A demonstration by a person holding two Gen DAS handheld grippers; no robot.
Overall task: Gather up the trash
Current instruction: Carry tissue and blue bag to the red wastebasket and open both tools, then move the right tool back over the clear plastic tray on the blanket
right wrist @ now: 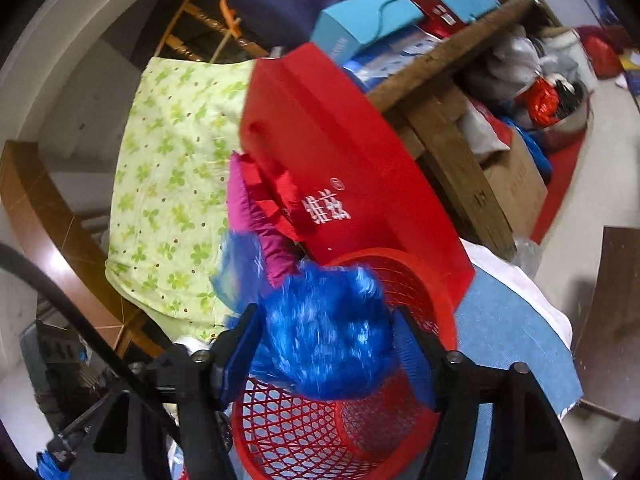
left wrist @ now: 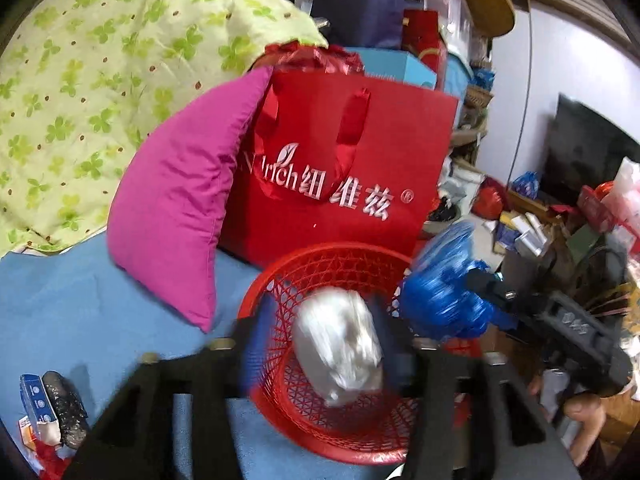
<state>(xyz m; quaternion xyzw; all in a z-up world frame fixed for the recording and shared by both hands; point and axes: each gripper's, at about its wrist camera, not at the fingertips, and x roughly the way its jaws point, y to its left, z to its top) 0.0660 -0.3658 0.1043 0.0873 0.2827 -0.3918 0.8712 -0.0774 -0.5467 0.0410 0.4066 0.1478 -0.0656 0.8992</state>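
A red mesh basket (left wrist: 340,258) stands on the blue sheet (left wrist: 80,304); it also shows in the right wrist view (right wrist: 288,436). My left gripper (left wrist: 324,348) is over the basket, its jaws around a crumpled white plastic wad (left wrist: 340,344). My right gripper (right wrist: 326,344) is shut on a crumpled blue plastic bag (right wrist: 324,328) above the basket's rim. That bag (left wrist: 444,300) and the right gripper (left wrist: 476,280) show at the basket's right side in the left wrist view.
A red paper gift bag (left wrist: 340,168) stands right behind the basket, a magenta pillow (left wrist: 180,216) left of it, a green clover quilt (left wrist: 100,80) behind. A small box and a black wrapper (left wrist: 64,408) lie on the sheet at lower left. Clutter fills the floor at right.
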